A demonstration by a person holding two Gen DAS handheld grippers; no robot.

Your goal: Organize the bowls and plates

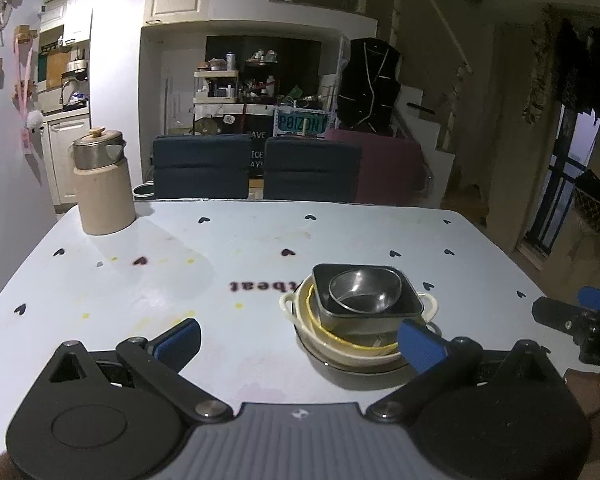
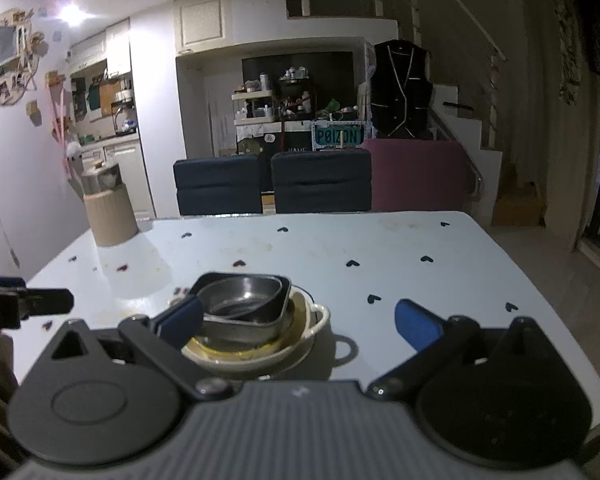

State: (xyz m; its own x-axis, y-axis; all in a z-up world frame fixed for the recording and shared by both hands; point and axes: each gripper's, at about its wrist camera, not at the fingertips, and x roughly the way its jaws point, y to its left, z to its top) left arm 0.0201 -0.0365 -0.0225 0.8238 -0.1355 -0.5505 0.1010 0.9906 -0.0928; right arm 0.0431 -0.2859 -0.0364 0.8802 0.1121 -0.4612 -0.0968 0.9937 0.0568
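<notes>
now stacking judged done: dishes (image 1: 360,312) nested ahead; left gripper (image 1: 300,342), right gripper (image 2: 298,322) spread, empty; withdrawal called for.

Round bowl (image 1: 364,292) nested in square dish (image 1: 410,304), that in handled bowl (image 1: 296,308), all on plate (image 1: 360,368), near edge of tabletop (image 1: 260,240). Canister (image 1: 102,192) far left corner. Two chairs (image 1: 200,166) behind.

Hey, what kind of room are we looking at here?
Most likely a home dining area open to a kitchen: a table carrying a stack of dishes, dark chairs behind it, and kitchen cabinets at far left.
</notes>
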